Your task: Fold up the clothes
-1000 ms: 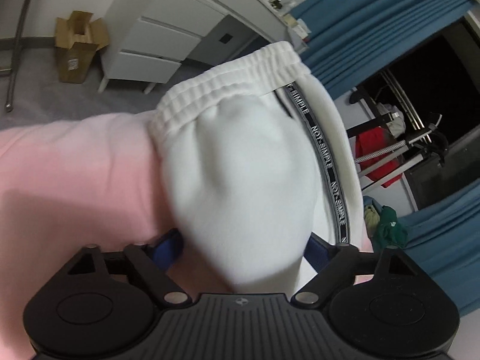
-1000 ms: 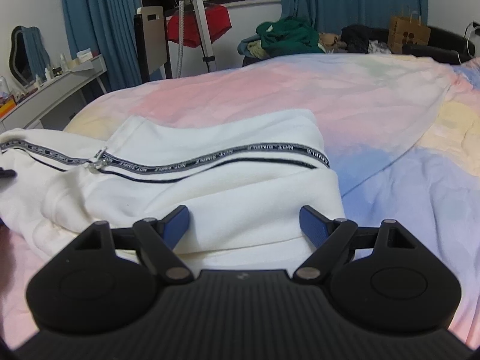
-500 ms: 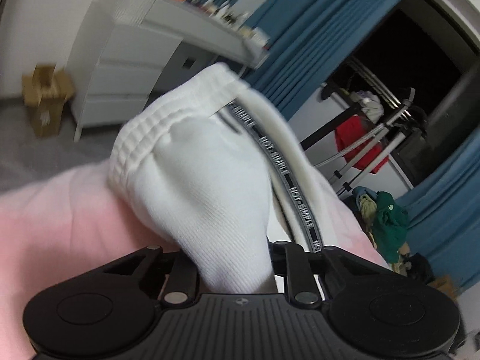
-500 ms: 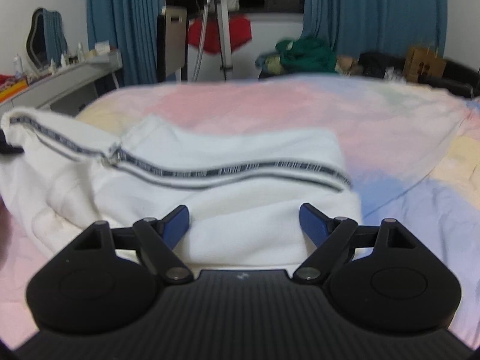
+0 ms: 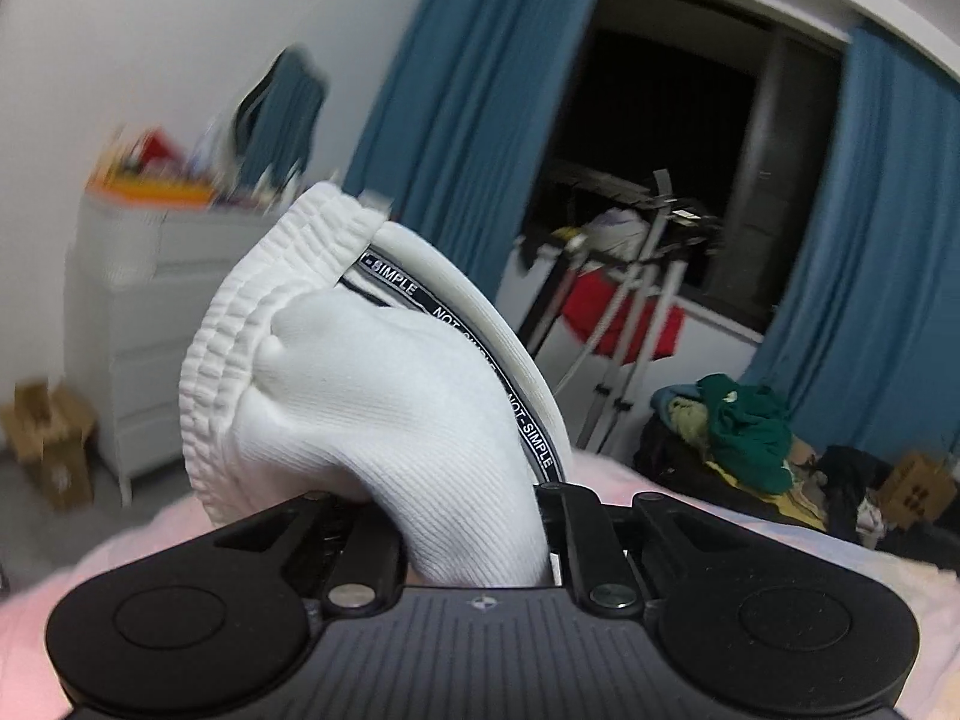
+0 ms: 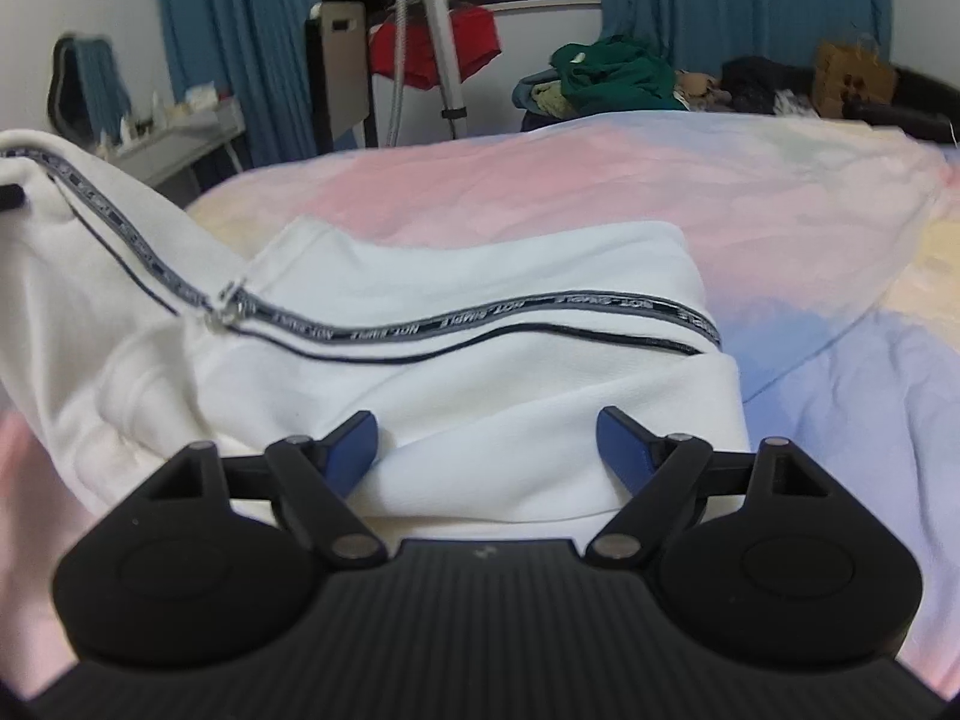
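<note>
White trousers (image 6: 480, 312) with a dark lettered side stripe lie half folded on the pastel bedspread (image 6: 600, 180). My left gripper (image 5: 462, 516) is shut on the trousers' waistband end (image 5: 372, 384) and holds it lifted above the bed; its fingertips are hidden in the cloth. In the right wrist view that raised end shows at the far left (image 6: 54, 180). My right gripper (image 6: 486, 444) is open, its blue pads on either side of the folded edge of the trousers, low over the cloth.
A white dresser (image 5: 138, 312) and a cardboard box (image 5: 48, 444) stand left of the bed. A drying rack with a red garment (image 6: 444, 48), blue curtains (image 5: 870, 252) and a heap of clothes (image 6: 606, 78) lie beyond the bed.
My left gripper has closed on the waistband and lifted it up off the bed, tilting upward. My right gripper has stayed open and moved slightly closer to the fold.
</note>
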Available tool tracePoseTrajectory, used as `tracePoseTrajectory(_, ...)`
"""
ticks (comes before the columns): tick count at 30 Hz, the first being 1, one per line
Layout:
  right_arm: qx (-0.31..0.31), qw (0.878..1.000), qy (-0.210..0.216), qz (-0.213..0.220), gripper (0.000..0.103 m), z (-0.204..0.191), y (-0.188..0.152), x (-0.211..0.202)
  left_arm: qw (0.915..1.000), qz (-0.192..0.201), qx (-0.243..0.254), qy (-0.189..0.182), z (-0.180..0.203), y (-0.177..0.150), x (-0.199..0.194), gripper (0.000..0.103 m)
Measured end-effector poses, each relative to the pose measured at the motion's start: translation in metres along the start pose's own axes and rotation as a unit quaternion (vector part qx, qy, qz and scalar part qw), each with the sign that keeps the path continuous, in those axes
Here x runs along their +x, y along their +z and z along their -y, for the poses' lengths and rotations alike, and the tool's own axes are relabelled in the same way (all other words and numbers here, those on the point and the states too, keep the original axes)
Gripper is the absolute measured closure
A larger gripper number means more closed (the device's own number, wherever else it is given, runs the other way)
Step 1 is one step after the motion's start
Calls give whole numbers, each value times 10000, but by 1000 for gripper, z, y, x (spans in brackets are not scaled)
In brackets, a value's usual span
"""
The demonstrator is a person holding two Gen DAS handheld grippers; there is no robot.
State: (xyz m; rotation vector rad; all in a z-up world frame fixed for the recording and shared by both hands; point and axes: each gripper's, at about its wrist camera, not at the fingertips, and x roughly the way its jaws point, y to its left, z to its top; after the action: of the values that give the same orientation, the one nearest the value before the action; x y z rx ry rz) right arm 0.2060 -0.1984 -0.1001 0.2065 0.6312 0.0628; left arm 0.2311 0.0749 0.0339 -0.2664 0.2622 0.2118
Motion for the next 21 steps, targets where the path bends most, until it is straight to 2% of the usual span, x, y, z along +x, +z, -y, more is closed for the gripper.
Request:
tracePoseTrajectory(3,659,9976,-57,189,22,23,8,-14,9980,304,546,-131,60,-9,-25,89)
tracePoseTrajectory(6,1328,9903,-134,391,21,51,13,-27,9921,585,1076,-271,119,-30,-43,90)
tracePoseTrajectory(11,2383,9683,-237,715,20,102,14,-47,9786,762,1836,-537,202,-92,-66,90)
tracePoseTrajectory(14,2931,9513,-305,902,20,129,15,-58,9681,589,2321,-736,247,-141,-73,89)
tracePoseTrajectory(17,3042,9462,-440,1007,20,140,16,-61,9540,283,2861,-845,283,-186,-70,89)
tracePoseTrajectory(21,3306,9379,-427,965,20,155,13,-57,9316,-43,3511,-944,316,-231,-64,87)
